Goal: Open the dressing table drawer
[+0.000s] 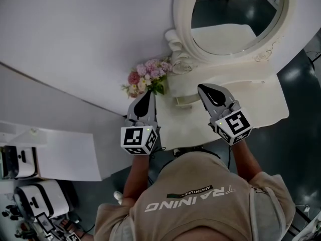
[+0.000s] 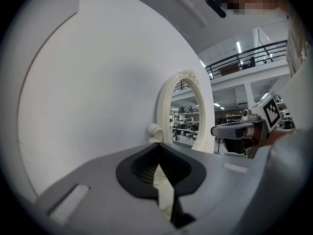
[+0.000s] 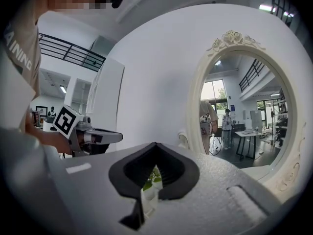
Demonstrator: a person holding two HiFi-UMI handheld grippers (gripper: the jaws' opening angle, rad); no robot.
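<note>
right now both grey hand-held grippers hover side by side over the cream-white dressing table [image 1: 261,103]. the left gripper [image 1: 146,95] has its black jaws pressed together on nothing, and the right gripper [image 1: 203,88] is likewise closed and empty. a pink-and-white flower bouquet [image 1: 148,77] sits far left of them, beside the oval cream-framed mirror [image 1: 183,19]. no view shows the drawer; the person's beige-shirted torso [image 1: 200,200] covers the table's near edge.

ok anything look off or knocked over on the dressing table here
Nothing stands out. The flowers sit by the foot of the mirror, the table top looks tidy with nothing spilled, and the left gripper and right gripper hang over it shut and empty. The drawer itself isn't in view.
</note>
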